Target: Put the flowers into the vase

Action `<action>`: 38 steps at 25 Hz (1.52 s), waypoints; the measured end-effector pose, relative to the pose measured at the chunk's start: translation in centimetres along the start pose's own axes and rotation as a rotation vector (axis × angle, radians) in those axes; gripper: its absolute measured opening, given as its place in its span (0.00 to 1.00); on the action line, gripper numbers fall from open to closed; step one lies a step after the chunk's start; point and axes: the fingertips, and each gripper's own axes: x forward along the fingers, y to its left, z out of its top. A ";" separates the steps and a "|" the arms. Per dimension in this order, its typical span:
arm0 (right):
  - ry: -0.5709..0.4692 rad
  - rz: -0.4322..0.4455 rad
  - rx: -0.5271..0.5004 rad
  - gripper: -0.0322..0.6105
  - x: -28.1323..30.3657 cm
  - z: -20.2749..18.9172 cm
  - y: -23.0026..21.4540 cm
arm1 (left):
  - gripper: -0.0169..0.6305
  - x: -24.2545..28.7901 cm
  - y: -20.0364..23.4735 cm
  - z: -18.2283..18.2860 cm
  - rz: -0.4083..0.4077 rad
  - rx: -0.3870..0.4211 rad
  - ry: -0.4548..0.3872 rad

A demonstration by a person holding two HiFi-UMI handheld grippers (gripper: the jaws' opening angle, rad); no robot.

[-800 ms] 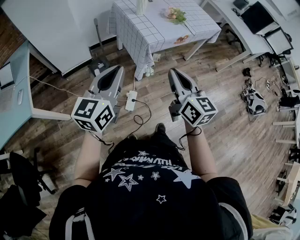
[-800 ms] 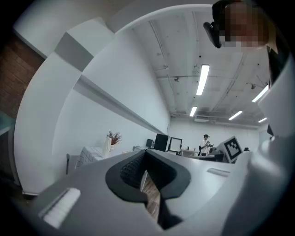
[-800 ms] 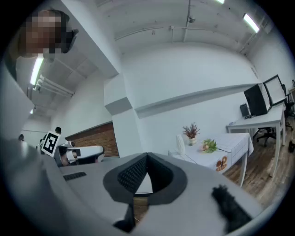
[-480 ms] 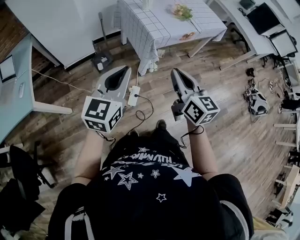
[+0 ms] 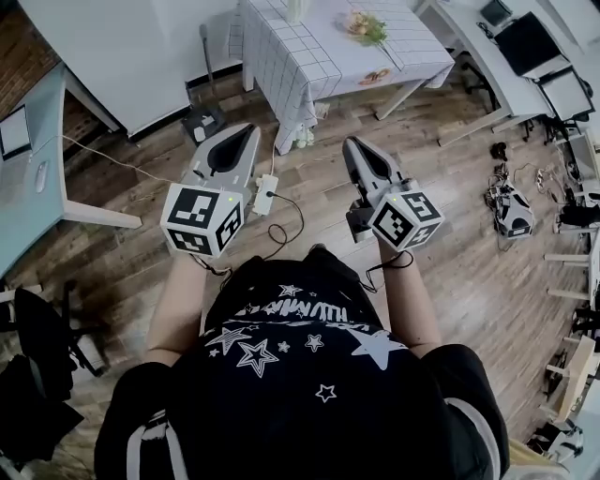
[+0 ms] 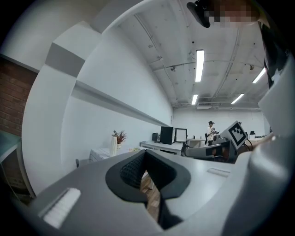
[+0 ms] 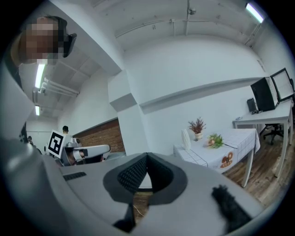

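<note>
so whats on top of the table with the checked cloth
Flowers, a white vase and a potted plant behind it. The cloth hides the tabletop itself.

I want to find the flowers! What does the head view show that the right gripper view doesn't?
Only the head view shows the person's star shirt and the power strip on the wooden floor.

Only the right gripper view shows a small pot with a reddish plant, and the right gripper seen from close up, with its jaws shut and empty.

Both show the checked table, the flowers lying on it and the white vase.
</note>
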 end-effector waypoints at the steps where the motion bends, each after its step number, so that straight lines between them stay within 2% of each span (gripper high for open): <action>1: 0.004 -0.006 -0.002 0.07 -0.1 -0.1 -0.3 | 0.04 0.2 0.0 -0.2 -0.004 -0.006 0.001; 8: -0.010 -0.055 0.022 0.07 -2.0 0.6 -3.5 | 0.04 2.5 -0.5 -1.4 -0.010 -0.072 0.009; 11: -0.040 -0.066 0.040 0.07 -2.5 1.2 -6.6 | 0.04 4.4 -1.5 -1.2 -0.008 -0.060 0.012; 14: -0.068 -0.047 0.058 0.07 -2.2 1.9 -9.8 | 0.04 7.0 -1.9 -1.1 0.018 -0.043 0.015; 17: -0.075 -0.019 0.064 0.07 -1.7 2.7 -13.1 | 0.04 10.2 -2.6 -1.1 0.047 -0.069 0.015; 20: -0.075 0.013 0.080 0.07 -1.8 3.4 -16.9 | 0.04 13.9 -4.8 -1.1 0.018 -0.103 0.017; 31: -0.076 0.039 0.146 0.07 -3.4 5.2 -29.5 | 0.04 24.6 -9.4 -1.2 0.079 -0.084 0.066; 38: -0.105 0.038 0.158 0.07 -5.6 6.7 -35.4 | 0.04 30.8 -12.9 0.0 0.092 -0.054 0.060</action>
